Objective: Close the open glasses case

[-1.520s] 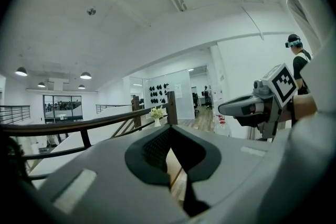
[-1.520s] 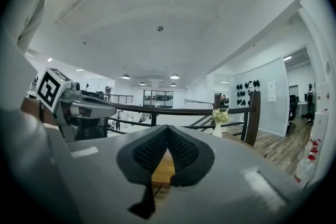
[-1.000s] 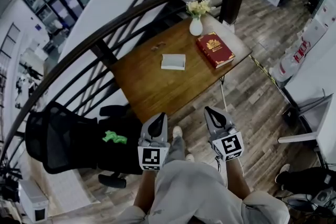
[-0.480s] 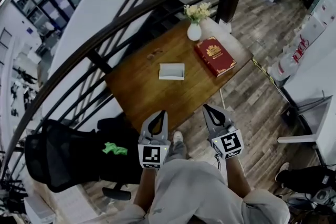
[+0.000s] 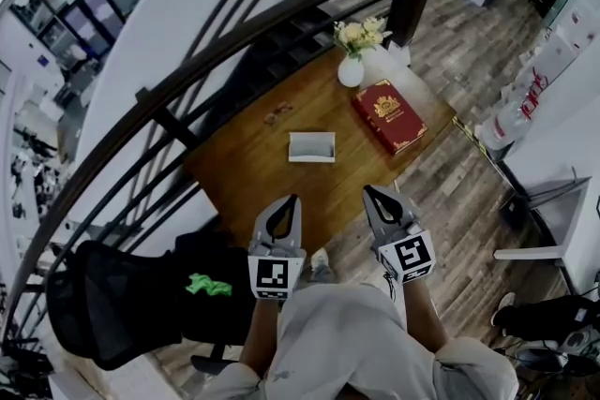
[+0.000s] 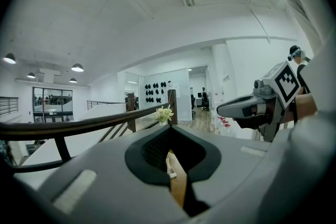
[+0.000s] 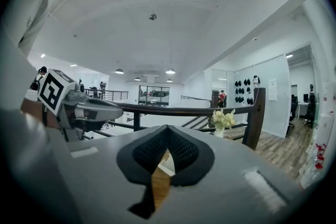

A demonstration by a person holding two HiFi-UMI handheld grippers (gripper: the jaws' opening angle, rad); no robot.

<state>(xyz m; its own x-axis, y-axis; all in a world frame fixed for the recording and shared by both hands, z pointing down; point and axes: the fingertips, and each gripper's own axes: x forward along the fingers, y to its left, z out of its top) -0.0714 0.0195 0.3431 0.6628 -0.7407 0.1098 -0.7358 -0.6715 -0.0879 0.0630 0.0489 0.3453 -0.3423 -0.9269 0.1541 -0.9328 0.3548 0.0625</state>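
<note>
On the brown wooden table (image 5: pixel 246 169) lies the open pale rectangular glasses case (image 5: pixel 311 146), left of a gold-crested red book (image 5: pixel 388 114); nearer, the left gripper (image 5: pixel 290 200) and right gripper (image 5: pixel 369 193) hang pinched closed, empty.

Wooden table (image 5: pixel 253 164) with glasses case (image 5: pixel 311 146), book (image 5: pixel 389 115), vase (image 5: pixel 351 70)

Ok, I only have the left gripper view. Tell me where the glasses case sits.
Observer: The glasses case lies near the middle of the wooden table, looking open.
Operator: List what's near it.
Observer: A red book lies to its right, apart from it; a vase of flowers stands beyond.
Operator: Report the right tongs.
Observer: The right gripper has its tongs shut on nothing, well short of the case.
</note>
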